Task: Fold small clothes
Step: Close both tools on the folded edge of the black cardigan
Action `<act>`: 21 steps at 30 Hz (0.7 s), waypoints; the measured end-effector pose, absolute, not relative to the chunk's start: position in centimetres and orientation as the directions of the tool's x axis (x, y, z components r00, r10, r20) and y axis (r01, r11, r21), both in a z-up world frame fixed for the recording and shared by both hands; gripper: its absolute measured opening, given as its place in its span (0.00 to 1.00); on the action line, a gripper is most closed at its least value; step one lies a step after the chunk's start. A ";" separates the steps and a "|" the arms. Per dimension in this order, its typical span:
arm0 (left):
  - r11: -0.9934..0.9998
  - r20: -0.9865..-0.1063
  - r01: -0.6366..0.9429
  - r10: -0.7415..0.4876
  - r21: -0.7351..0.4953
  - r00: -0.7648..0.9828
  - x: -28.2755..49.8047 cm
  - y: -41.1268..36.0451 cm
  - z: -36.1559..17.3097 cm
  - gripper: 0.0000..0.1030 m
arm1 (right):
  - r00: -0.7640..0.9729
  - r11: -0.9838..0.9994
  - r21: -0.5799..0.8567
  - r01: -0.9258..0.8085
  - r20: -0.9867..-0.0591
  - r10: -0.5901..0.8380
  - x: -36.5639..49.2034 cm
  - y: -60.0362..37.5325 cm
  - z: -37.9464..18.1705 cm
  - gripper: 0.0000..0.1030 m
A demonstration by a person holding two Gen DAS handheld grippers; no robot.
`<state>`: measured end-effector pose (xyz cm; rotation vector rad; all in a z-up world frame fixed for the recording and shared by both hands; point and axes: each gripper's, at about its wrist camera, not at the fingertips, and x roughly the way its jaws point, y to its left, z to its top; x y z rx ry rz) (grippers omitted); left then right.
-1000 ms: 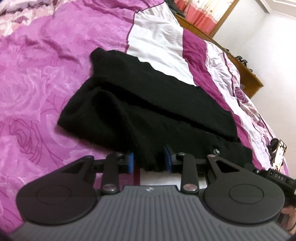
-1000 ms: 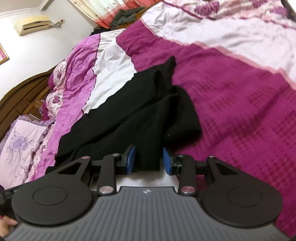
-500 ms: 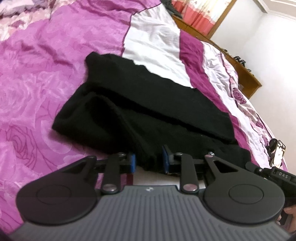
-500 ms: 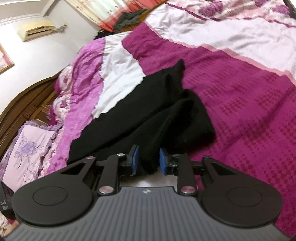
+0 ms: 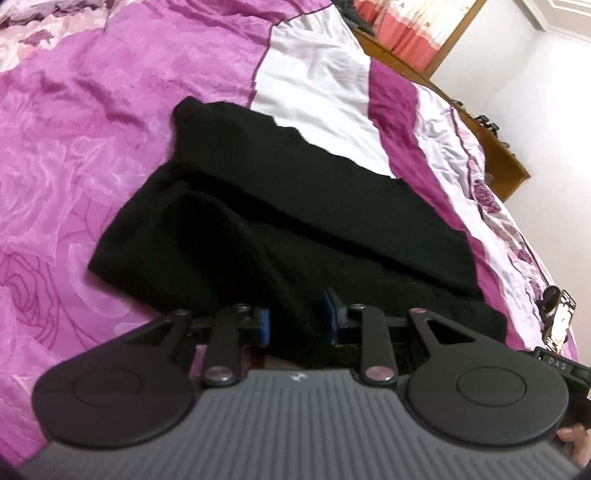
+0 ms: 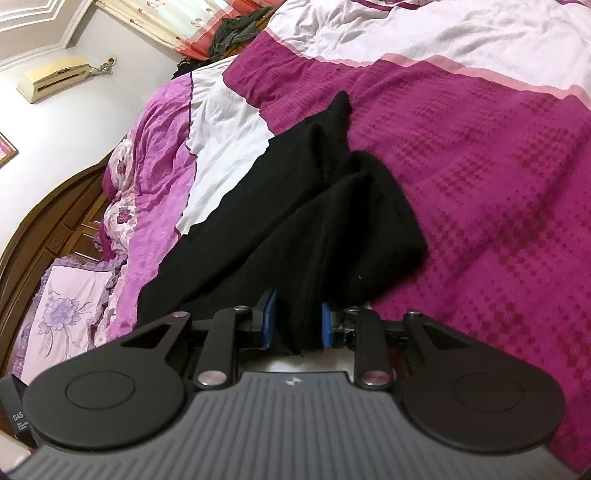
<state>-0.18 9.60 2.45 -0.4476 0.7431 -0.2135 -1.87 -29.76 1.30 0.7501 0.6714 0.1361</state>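
Note:
A black knit garment (image 5: 295, 206) lies partly folded across the bed cover (image 5: 74, 147), one layer doubled over another. My left gripper (image 5: 296, 321) is shut on its near edge, a thick bunch of cloth filling the gap between the blue pads. In the right wrist view the same black garment (image 6: 295, 206) runs from a pointed far corner down to my right gripper (image 6: 298, 325), which is shut on a narrower fold of the near edge. Both held edges rise a little off the bed cover (image 6: 480, 184).
The purple, white and magenta bedding spreads all around the garment. A wooden headboard (image 6: 48, 221) and a flowered pillow (image 6: 66, 314) are at the left of the right wrist view. A wooden cabinet (image 5: 498, 155) lines the far side, with a heap of dark clothes (image 6: 236, 33) by the curtain.
The right gripper's pads have drawn closer on the cloth and pulled its edge up. The left gripper keeps its hold and has shifted slightly; the garment's near edge sits more bunched.

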 end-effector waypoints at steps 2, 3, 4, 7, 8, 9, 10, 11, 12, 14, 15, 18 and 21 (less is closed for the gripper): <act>0.882 -0.599 0.028 -0.342 -0.471 0.724 -0.2 9.7 2.4 0.28 | 0.795 0.743 0.661 0.105 -0.505 0.337 -1.9 -29.6 1.6 0.29; 0.881 -0.595 0.029 -0.343 -0.473 0.726 -0.2 9.8 2.4 0.24 | 0.801 0.750 0.655 0.095 -0.497 0.333 -2.0 -29.6 1.8 0.17; 0.880 -0.588 0.034 -0.345 -0.474 0.731 -0.3 9.9 2.6 0.15 | 0.807 0.753 0.653 0.082 -0.486 0.334 -2.1 -29.5 2.1 0.10; 0.868 -0.552 0.050 -0.358 -0.494 0.753 -0.6 10.3 3.3 0.08 | 0.830 0.745 0.665 0.049 -0.443 0.340 -2.2 -29.9 3.0 0.06; 0.863 -0.533 0.059 -0.363 -0.502 0.764 -0.8 10.5 3.8 0.08 | 0.839 0.740 0.671 0.035 -0.422 0.343 -2.3 -30.0 3.5 0.06; 0.861 -0.516 0.067 -0.363 -0.505 0.776 -1.0 10.6 4.3 0.08 | 0.847 0.736 0.676 0.023 -0.404 0.345 -2.3 -30.2 4.0 0.06; 0.860 -0.498 0.075 -0.361 -0.505 0.789 -1.2 10.8 4.9 0.08 | 0.855 0.732 0.681 0.009 -0.385 0.347 -2.2 -30.2 4.5 0.06; 0.860 -0.480 0.083 -0.358 -0.504 0.801 -1.4 10.9 5.6 0.08 | 0.860 0.729 0.685 -0.001 -0.371 0.350 -2.2 -30.2 4.9 0.06; 0.861 -0.468 0.086 -0.354 -0.502 0.810 -1.4 11.0 6.1 0.08 | 0.865 0.725 0.689 -0.012 -0.356 0.353 -2.1 -30.3 5.4 0.06; 0.859 -0.439 0.093 -0.348 -0.504 0.828 -1.5 11.1 7.3 0.08 | 0.876 0.716 0.697 -0.034 -0.324 0.357 -1.8 -30.3 6.3 0.06; 0.858 -0.428 0.095 -0.345 -0.505 0.836 -1.5 11.2 7.8 0.08 | 0.881 0.711 0.701 -0.045 -0.308 0.359 -1.8 -30.4 6.8 0.06; 0.862 -0.389 0.104 -0.328 -0.496 0.861 -1.4 11.3 9.4 0.08 | 0.896 0.702 0.708 -0.078 -0.259 0.361 -1.5 -30.4 8.3 0.05; 0.864 -0.350 0.118 -0.319 -0.489 0.881 -0.8 11.3 11.0 0.08 | 0.909 0.705 0.701 -0.106 -0.219 0.355 -0.7 -30.3 9.8 0.05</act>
